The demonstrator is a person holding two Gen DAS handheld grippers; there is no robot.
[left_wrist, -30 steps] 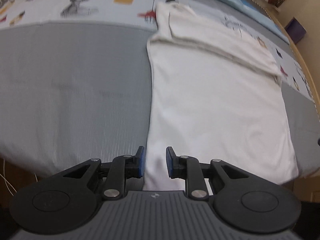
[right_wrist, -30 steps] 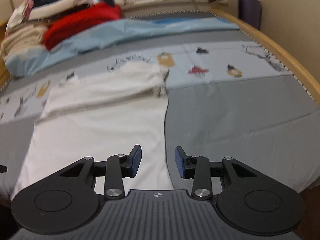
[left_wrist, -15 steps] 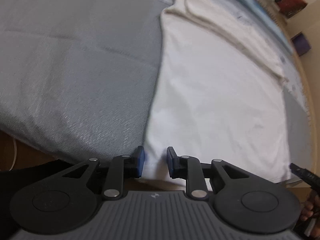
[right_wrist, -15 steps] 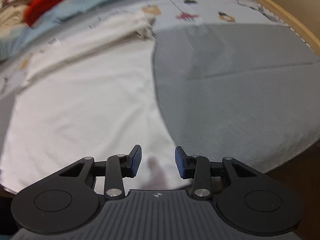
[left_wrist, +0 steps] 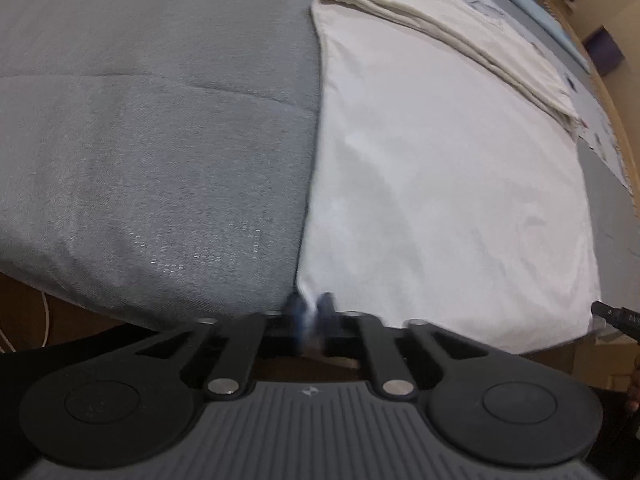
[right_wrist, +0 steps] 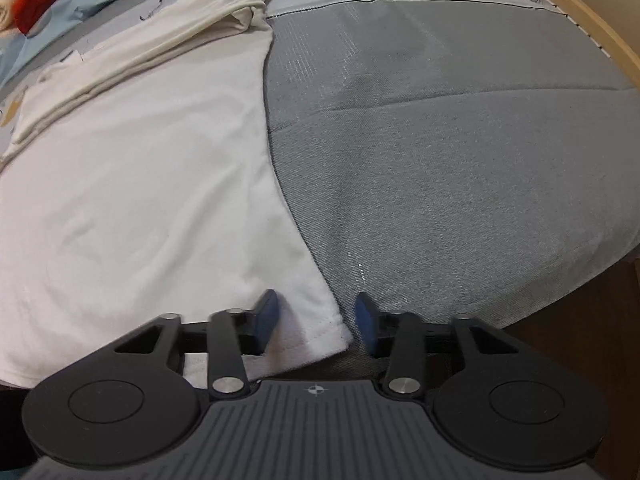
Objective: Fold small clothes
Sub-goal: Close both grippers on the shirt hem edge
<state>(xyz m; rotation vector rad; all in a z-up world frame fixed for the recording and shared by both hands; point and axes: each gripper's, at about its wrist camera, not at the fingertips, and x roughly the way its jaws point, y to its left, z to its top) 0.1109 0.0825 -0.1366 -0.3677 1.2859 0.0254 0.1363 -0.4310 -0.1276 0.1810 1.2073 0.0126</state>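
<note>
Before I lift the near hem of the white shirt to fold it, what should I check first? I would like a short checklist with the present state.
1. Left gripper holds its near corner of the white shirt: ok, its jaws have just closed on the cloth.
2. Right gripper holds the other near corner: not ok. The corner lies between its jaws, which have been closing but still look apart.
3. Shirt body flat on the grey bedcover: ok.
4. Sleeves folded in at the far end: ok.
5. Both hem layers caught: cannot tell.
</note>
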